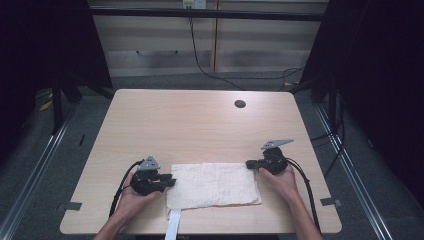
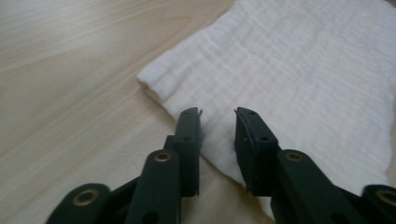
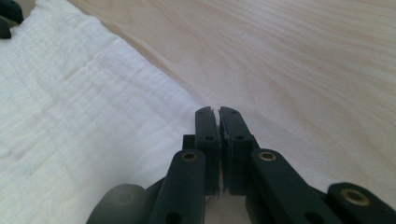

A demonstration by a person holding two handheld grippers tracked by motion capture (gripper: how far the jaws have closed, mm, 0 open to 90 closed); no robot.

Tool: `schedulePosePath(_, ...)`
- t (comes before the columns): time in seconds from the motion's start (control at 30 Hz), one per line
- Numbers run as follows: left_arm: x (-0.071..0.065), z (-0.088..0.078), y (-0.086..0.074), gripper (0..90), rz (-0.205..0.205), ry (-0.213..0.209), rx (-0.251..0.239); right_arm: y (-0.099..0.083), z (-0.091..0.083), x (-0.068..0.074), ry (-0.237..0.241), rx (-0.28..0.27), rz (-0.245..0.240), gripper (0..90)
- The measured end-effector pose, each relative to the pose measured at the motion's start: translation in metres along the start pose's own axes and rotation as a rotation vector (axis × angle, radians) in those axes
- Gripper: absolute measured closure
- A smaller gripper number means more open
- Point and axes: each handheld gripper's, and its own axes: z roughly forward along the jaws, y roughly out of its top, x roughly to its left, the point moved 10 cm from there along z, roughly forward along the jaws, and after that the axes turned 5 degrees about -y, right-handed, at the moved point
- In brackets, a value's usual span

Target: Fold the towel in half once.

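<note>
White cloth (image 1: 214, 185), folded into a flat rectangle, lies on the near part of the wooden table (image 1: 200, 120), and I see it stretched between my two hands. A narrow white strip runs from its near left corner over the table's front edge.

My left gripper (image 1: 170, 183) sits at the cloth's left edge in the high view, held in the left hand (image 1: 131, 197), its cable trailing back toward me. In the left gripper view (image 2: 217, 116) I see its jaws standing apart with a narrow gap between them, the tips over the edge of the cloth (image 2: 299, 79); nothing is clamped between the pads. A rolled hem of the cloth shows just ahead and to the left of the jaws there.

My right gripper (image 1: 248, 163) is at the cloth's far right corner, held in the right hand (image 1: 282, 180). In the right gripper view (image 3: 218, 112) its jaws are pressed together, pad against pad, just at the cloth's edge (image 3: 74, 116), where cloth meets bare wood. I cannot tell whether any fabric is pinched between them.

A round dark hole (image 1: 240, 104) sits in the table's far side, well apart from everything.
</note>
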Motion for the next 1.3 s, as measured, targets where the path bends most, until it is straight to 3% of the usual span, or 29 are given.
schedulePosePath(0.1,0.011,-0.001,0.011,59.4,-0.024,0.005,-0.022,0.0,0.0,0.0,-0.003,0.0,-0.002,87.7)
schedulePosePath(0.13,0.015,-0.001,0.019,58.6,-0.029,0.003,-0.049,0.0,0.0,0.0,-0.006,0.001,-0.005,87.7)
schedulePosePath(0.53,0.043,0.022,0.029,46.6,-0.105,0.01,-0.041,0.001,0.001,0.0,-0.021,-0.001,-0.019,87.6)
schedulePosePath(0.73,0.044,0.026,0.031,46.3,-0.084,-0.003,-0.055,0.002,0.002,-0.001,-0.017,-0.008,-0.017,87.6)
schedulePosePath(0.87,0.039,0.031,0.035,46.1,-0.054,-0.03,-0.03,0.003,0.003,-0.001,-0.018,-0.004,-0.015,87.6)
schedulePosePath(0.93,0.037,0.033,0.035,56.0,-0.028,-0.013,-0.027,0.004,0.004,-0.001,-0.024,-0.005,-0.019,87.6)
schedulePosePath(1.03,0.032,0.033,0.033,70.1,0.009,-0.024,-0.011,0.004,0.004,-0.001,-0.023,-0.008,-0.018,87.6)
schedulePosePath(1.07,0.031,0.033,0.032,80.6,0.016,-0.023,-0.005,0.004,0.004,-0.001,-0.023,-0.006,-0.018,87.7)
schedulePosePath(1.1,0.03,0.033,0.031,84.2,0.006,-0.013,-0.004,0.004,0.004,0.0,-0.023,-0.009,-0.017,87.7)
schedulePosePath(1.3,0.029,0.032,0.034,86.6,-0.026,-0.012,-0.026,0.007,0.001,0.001,-0.017,-0.029,-0.011,87.7)
